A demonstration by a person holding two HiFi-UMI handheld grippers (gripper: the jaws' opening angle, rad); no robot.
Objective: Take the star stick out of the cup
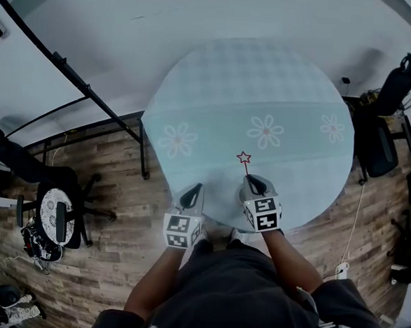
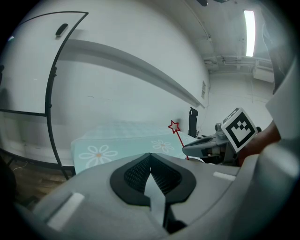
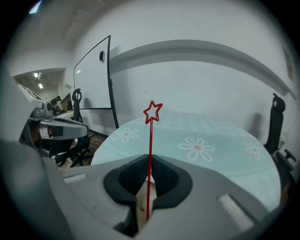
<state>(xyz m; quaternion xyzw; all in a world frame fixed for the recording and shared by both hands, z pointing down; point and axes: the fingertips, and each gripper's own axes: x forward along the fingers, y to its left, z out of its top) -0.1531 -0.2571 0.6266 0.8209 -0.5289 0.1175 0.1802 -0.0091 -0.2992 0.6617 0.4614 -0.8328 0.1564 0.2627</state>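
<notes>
Star stick (image 3: 150,140) — in right gripper (image 3: 148,176)

No readable text, brand, number or sign anywhere. Only black-and-white square markers on cubes of left gripper (image 1: 191,192) and right gripper (image 1: 253,183): coded patterns, no letters or digits. Flower print on tablecloth (image 1: 267,87), no wording.

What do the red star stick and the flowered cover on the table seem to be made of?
Star stick: probably plastic, perhaps coated wire. It is thin, straight and evenly red, with an outline star on top. Table cover: looks like cloth or soft vinyl. It is matte pale blue with printed daisies and hangs over the edge. The pictures cannot settle either.
</notes>
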